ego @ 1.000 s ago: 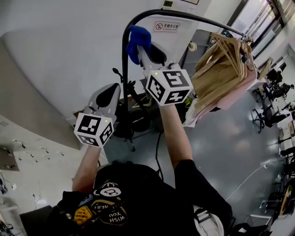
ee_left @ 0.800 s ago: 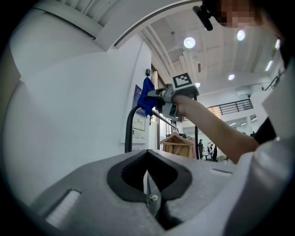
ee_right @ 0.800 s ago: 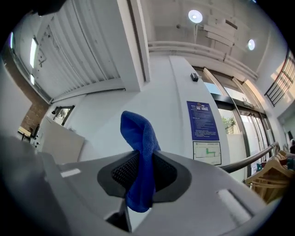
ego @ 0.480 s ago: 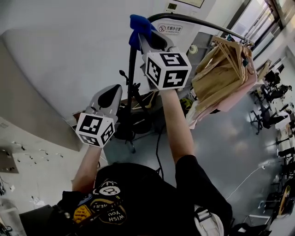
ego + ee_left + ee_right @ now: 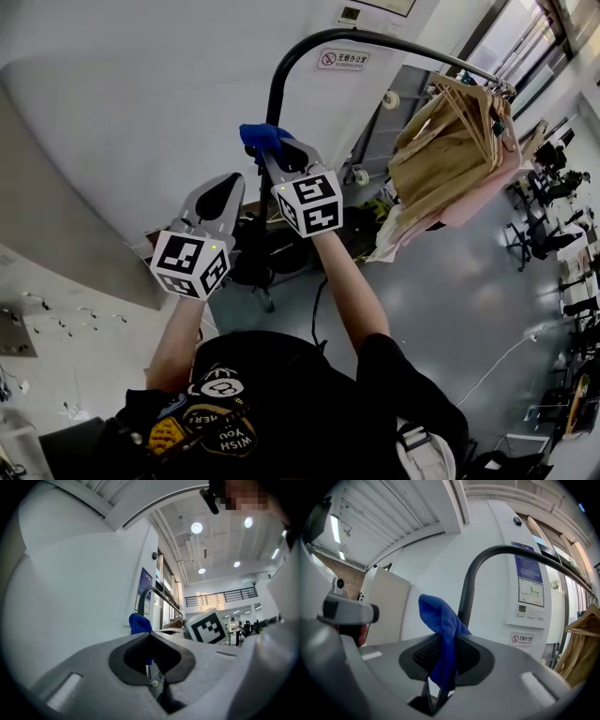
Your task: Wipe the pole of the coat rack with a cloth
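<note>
The coat rack's black pole (image 5: 273, 105) rises and bends right into a rail. My right gripper (image 5: 268, 156) is shut on a blue cloth (image 5: 262, 137), which is pressed against the upright part of the pole, below the bend. In the right gripper view the blue cloth (image 5: 442, 623) sticks up out of the shut jaws, with the pole (image 5: 468, 588) just behind it. My left gripper (image 5: 228, 180) hangs lower and to the left, shut on nothing, away from the pole. The left gripper view shows the cloth (image 5: 139, 623) and pole (image 5: 143, 599) ahead.
Wooden hangers with pale garments (image 5: 453, 148) hang on the rail at the right. A white curved wall (image 5: 122, 122) stands behind the pole. Dark wheeled stands (image 5: 267, 253) sit on the grey floor at the rack's foot. Office chairs (image 5: 544, 220) stand far right.
My right gripper has slid the blue cloth down the pole from near the bend to the upright part. The left gripper has stayed where it was.
</note>
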Tool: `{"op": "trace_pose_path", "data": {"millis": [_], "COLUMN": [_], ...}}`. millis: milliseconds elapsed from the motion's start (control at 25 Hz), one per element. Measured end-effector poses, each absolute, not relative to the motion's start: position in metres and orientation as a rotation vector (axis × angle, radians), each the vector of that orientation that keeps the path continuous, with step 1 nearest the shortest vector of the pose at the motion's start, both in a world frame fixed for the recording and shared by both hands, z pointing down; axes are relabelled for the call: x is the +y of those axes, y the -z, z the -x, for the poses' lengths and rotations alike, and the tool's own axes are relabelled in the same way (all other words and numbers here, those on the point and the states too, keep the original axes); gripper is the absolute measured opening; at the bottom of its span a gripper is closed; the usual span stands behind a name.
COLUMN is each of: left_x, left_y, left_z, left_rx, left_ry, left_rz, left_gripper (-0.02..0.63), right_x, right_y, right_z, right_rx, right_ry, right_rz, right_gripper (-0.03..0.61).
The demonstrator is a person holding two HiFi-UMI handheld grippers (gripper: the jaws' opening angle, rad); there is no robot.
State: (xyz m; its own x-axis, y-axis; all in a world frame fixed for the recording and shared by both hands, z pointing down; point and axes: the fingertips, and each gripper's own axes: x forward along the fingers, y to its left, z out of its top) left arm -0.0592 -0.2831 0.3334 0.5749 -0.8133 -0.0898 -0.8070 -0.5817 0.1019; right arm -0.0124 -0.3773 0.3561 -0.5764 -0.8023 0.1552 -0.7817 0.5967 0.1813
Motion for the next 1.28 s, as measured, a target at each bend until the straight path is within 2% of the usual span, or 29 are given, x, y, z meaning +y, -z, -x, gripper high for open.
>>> {"op": "trace_pose_path", "data": {"millis": [320,440,600,760,1040,1160,1280], "left_x": [-0.28,-0.28,-0.279,-0.282,-0.287,-0.288,-0.287], "left_y": [-0.328,-0.33,-0.334,-0.336,-0.341,-0.34,-0.339], "left_z": [0.055,0.054,0.059,0.065,0.065,0.064,0.064], "left_rx": [-1.397,-1.4,-1.418,-1.433,-1.43,-1.421,-1.414], "left_ry": [0.2,0.196,0.198,0.204,0.197,0.199,0.207], "left_rz": [-2.764,-2.757,-2.738,-2.722,-2.706,-2.709,-2.713], "left_gripper": [0.0,0.0,0.0,0.0,0.0,0.0,0.0], "right_x": [-0.393,-0.406,-0.401,-0.394,-0.392,-0.39,-0.381], "right_y": [-0.162,-0.124,-0.156,-0.244,-0.379,-0.38,-0.322], "right_z": [-0.027,-0.042,-0.029,-0.002,-0.008,-0.009,-0.012], "right_rx": [-2.805,-2.812,-2.767,-2.811,-2.761,-2.743,-2.825], "right_ry": [0.36,0.358,0.361,0.21,0.05,0.077,0.173], "right_rz": [-1.568,-1.638,-1.589,-1.446,-1.345,-1.314,-1.339], "right_gripper": [0.074,0.074,0.074,0.075,0.075,0.075,0.074]}}
